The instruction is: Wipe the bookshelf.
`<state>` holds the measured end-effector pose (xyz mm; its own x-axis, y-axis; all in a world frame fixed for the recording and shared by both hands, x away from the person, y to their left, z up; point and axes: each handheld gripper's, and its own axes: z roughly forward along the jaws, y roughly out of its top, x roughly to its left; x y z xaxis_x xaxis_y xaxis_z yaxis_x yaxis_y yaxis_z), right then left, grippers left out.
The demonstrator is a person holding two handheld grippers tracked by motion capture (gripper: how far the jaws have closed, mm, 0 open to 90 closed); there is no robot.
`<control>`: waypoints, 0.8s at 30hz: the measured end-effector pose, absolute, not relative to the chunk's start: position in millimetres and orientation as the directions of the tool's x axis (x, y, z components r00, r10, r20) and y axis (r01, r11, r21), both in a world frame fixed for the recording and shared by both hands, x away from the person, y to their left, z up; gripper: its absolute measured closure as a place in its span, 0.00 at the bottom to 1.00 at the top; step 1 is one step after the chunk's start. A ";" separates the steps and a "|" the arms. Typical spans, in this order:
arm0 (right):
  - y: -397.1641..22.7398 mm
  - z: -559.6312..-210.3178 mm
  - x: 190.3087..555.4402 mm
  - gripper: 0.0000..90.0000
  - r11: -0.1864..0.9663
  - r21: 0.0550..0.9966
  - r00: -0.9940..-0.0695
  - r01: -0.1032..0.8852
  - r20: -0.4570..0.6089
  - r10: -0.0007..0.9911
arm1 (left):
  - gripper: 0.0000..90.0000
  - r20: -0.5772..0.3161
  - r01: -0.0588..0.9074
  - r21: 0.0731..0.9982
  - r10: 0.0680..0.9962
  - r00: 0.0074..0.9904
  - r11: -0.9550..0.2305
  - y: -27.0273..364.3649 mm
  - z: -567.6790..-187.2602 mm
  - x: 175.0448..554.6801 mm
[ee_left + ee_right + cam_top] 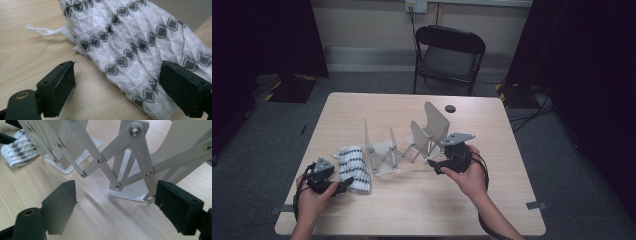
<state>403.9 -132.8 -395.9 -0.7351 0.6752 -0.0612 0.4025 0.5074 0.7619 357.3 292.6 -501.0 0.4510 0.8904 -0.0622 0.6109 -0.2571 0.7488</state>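
High view. A wooden table carries a rolled white cloth with dark diamond marks at the near left and a pale metal expanding rack near the middle. The rack is the only holder on the table; its upright plates stand with open slots between them, and nothing sits in the slots. Its long axis runs from the near left to the far right, with the scissor links joining the plates along the near side. The cloth roll lies flat just left of the rack's left end, its long axis running near to far. The left gripper rests at the roll's near end, held by the person's left hand. The right gripper hovers by the rack's near right part, in the right hand. A black chair stands beyond the far edge.

Left gripper view. The jaws stand wide apart, released. The cloth's end lies between them, nearer the right jaw; whether that jaw touches it cannot be told. A loose thread tail trails off to the left.

Right gripper view. The jaws are spread and grasp nothing. The rack's crossed links and a base plate lie just ahead; the cloth roll shows at the far left.
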 end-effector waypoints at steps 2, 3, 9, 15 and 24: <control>-133.0 -391.0 405.1 0.19 0.504 0.765 -0.732 0.401 -0.063 0.678 | 0.15 -0.062 0.611 0.749 0.890 0.451 -0.257 292.6 -501.0 357.3; -133.2 -389.2 405.7 0.19 0.502 0.767 -0.733 0.400 -0.061 0.678 | 0.15 -0.062 0.611 0.749 0.890 0.451 -0.257 292.6 -501.0 357.3; -134.5 -375.8 409.6 0.19 0.491 0.778 -0.725 0.392 -0.068 0.686 | 0.14 -0.062 0.611 0.749 0.890 0.451 -0.257 292.6 -501.0 357.3; -132.9 -363.4 414.6 0.20 0.492 0.787 -0.721 0.373 -0.087 0.687 | 0.15 -0.062 0.611 0.749 0.890 0.451 -0.257 292.6 -501.0 357.3; -121.2 -360.9 424.4 0.23 0.467 0.799 -0.718 0.378 -0.065 0.693 | 0.15 -0.062 0.611 0.749 0.890 0.452 -0.258 292.5 -501.0 357.2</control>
<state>424.4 -121.2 -360.9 -0.7178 0.6932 -0.0651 0.3783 0.4668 0.7994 357.2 292.5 -501.0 0.4519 0.8899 -0.0619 0.6107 -0.2580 0.7487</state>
